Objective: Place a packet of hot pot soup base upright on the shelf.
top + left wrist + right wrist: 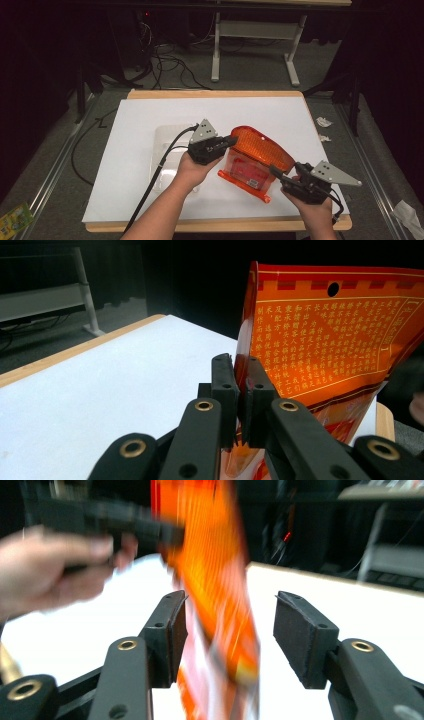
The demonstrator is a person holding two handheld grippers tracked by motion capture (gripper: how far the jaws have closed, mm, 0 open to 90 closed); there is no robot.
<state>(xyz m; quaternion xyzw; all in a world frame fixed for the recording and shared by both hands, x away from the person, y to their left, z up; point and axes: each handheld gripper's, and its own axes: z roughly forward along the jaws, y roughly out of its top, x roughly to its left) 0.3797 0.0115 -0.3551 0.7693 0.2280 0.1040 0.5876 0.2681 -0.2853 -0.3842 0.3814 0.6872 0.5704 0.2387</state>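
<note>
An orange snack bag printed with gold writing is held up over the white table top. My left gripper is shut on the bag's left edge; in the left gripper view the jaws pinch the bag at that edge, gripper. My right gripper is open at the bag's lower right corner. In the right gripper view the blurred bag hangs between the open gripper, not clamped, and the other hand with its gripper shows at the upper left.
A clear plastic tray lies on the table under the left forearm. The wooden table edge runs along the back. Cables and a white stand are on the floor beyond. Crumpled paper lies right of the table.
</note>
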